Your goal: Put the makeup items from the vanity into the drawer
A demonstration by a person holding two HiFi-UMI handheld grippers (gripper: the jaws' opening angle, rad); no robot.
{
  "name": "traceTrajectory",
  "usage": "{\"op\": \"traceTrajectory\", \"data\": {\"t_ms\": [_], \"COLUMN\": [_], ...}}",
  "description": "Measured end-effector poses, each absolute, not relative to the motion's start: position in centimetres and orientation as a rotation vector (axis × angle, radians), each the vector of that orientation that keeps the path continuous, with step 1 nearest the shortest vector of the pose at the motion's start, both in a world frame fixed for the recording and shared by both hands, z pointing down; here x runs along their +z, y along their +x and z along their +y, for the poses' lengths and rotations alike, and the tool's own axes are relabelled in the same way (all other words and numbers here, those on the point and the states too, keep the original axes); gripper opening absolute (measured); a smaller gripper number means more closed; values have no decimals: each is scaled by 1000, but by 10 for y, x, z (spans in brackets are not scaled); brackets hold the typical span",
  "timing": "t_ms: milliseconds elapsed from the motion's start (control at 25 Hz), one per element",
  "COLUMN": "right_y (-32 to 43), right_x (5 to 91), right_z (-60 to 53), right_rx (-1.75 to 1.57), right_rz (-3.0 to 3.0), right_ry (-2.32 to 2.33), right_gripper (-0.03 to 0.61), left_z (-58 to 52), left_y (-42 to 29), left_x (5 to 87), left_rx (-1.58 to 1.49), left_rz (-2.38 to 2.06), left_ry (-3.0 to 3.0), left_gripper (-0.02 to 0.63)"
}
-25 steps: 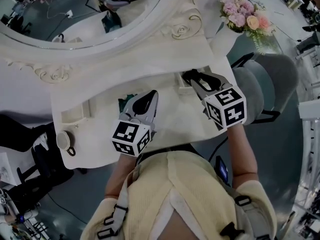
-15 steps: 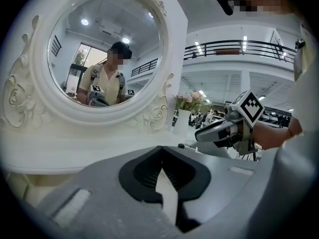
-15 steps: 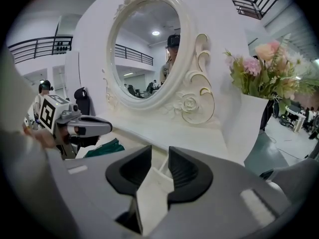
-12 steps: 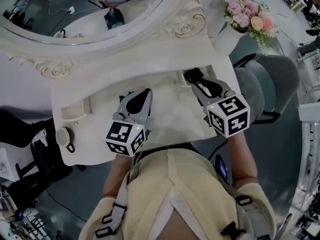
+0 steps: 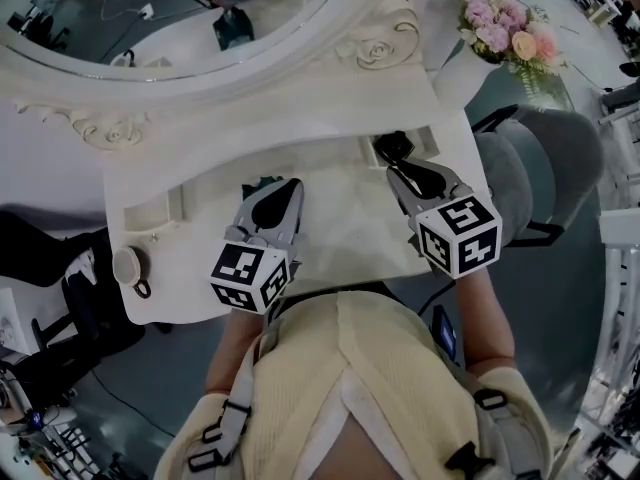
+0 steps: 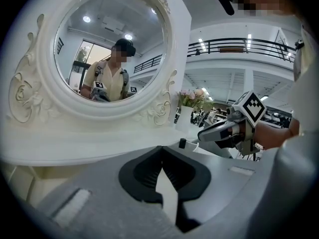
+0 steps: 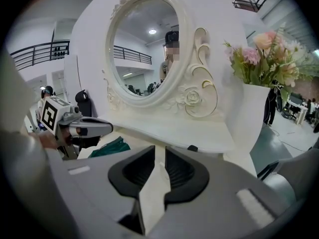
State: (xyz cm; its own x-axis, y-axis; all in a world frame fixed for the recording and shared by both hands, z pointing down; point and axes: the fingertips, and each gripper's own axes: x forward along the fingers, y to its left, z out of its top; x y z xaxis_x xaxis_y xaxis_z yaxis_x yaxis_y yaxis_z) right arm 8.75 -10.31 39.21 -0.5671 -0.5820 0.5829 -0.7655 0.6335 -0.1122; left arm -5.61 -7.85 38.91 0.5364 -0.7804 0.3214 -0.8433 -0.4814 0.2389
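Currently the right gripper (image 7: pixel 159 157) points at the back of the vanity (image 5: pixel 330 243). Its jaws have just been closing and stand at a narrow gap with nothing between them. A small dark makeup item (image 7: pixel 192 148) sits on the top just beyond the tips, at about 1 o'clock from them in the right gripper view, not touched.

The left gripper (image 6: pixel 162 156) has its jaws together and empty. A green item (image 7: pixel 110 147) lies on the top just ahead of it, at 12 o'clock from it in the head view.

No open drawer can be made out in any view.

Risks, as judged:
- The right gap looks too narrow to straddle the dark item. Advancing like this would likely shove it toward the mirror base, or off the vanity's 3 o'clock edge.
- The item is small and may be round, so a one-sided touch could tip or roll it.
- The left jaws must part before reaching the green item, or they will only push it.
- The vase of flowers (image 7: pixel 249 118) stands near, at 2 o'clock; a wide swing of the right arm could knock it.
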Motion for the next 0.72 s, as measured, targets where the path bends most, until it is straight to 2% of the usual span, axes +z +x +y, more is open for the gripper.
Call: {"op": "traceTrajectory", "data": {"t_ms": [400,720], "right_y": [78,69], "right_x": [400,398], "right_z": [-97,-93], "right_rx": [511,447], "right_rz": [-2351,-2380], "right_ry": [1018,989], "right_gripper": [3,2], "left_z": [-74,-71], "left_y": [-68,-77], "left_x": [391,395], "left_rx": [239,252], "left_rz": [-1364,-1380], "left_ry": [2389,2368], "left_gripper": [0,0]}}
